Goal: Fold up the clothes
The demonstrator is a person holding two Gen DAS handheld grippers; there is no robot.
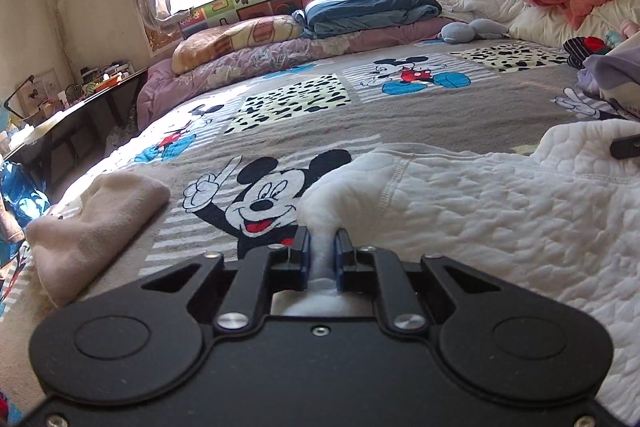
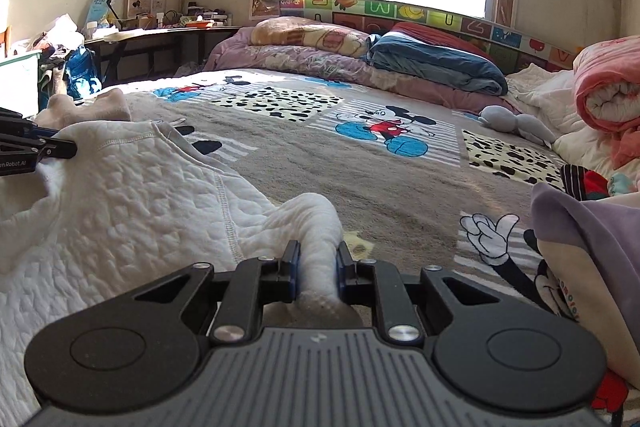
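A white quilted garment (image 1: 500,203) lies spread on the Mickey Mouse bedspread (image 1: 440,107). My left gripper (image 1: 322,241) is shut on a bunched edge of it at its left side. In the right wrist view the same garment (image 2: 132,195) fills the lower left. My right gripper (image 2: 318,253) is shut on a bunched edge at its right side. The left gripper's tip (image 2: 52,147) shows at the far left of the right wrist view. The right gripper's tip (image 1: 626,147) shows at the far right of the left wrist view.
A folded cream cloth (image 1: 96,215) lies to the left on the bed. A pile of lilac and cream clothes (image 2: 588,259) lies on the right. Stacked quilts and pillows (image 1: 320,27) line the far edge under the window. A dark desk (image 2: 160,39) stands at the left.
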